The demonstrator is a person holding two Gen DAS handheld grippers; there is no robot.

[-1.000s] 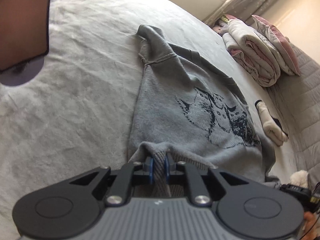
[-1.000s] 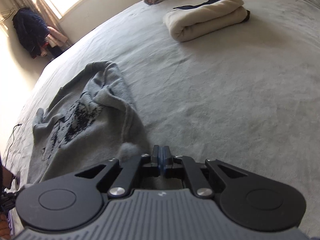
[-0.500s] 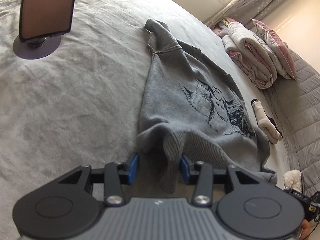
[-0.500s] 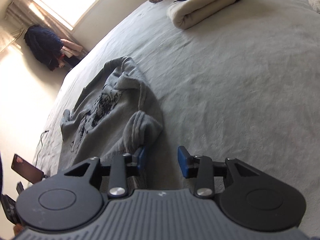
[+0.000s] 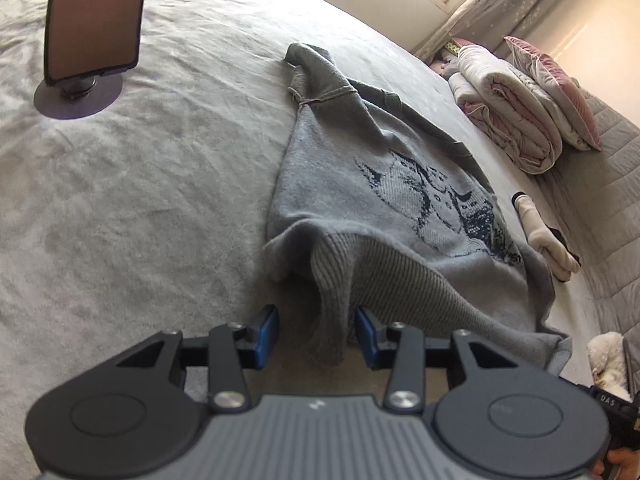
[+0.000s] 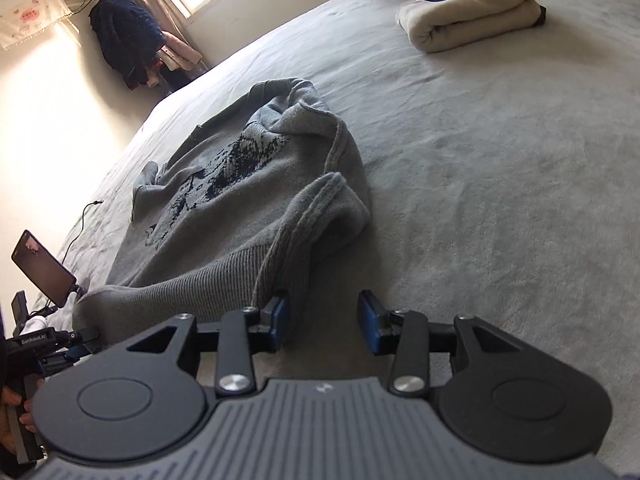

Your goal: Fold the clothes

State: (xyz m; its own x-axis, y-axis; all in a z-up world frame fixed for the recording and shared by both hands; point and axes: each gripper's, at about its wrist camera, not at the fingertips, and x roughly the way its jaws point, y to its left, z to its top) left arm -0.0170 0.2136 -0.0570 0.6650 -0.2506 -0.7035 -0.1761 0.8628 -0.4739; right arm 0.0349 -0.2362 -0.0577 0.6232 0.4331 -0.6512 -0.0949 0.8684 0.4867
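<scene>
While hem-first toward both grippers, the grey sweater (image 5: 360, 184) stretches lengthwise away.

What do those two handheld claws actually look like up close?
Both match: the left claw and right claw each have a ribbed grey body, two round matte-black discs, black linkage arms with silver rivets, and blue pads on the fingertips. A small white logo marks each body.
</scene>
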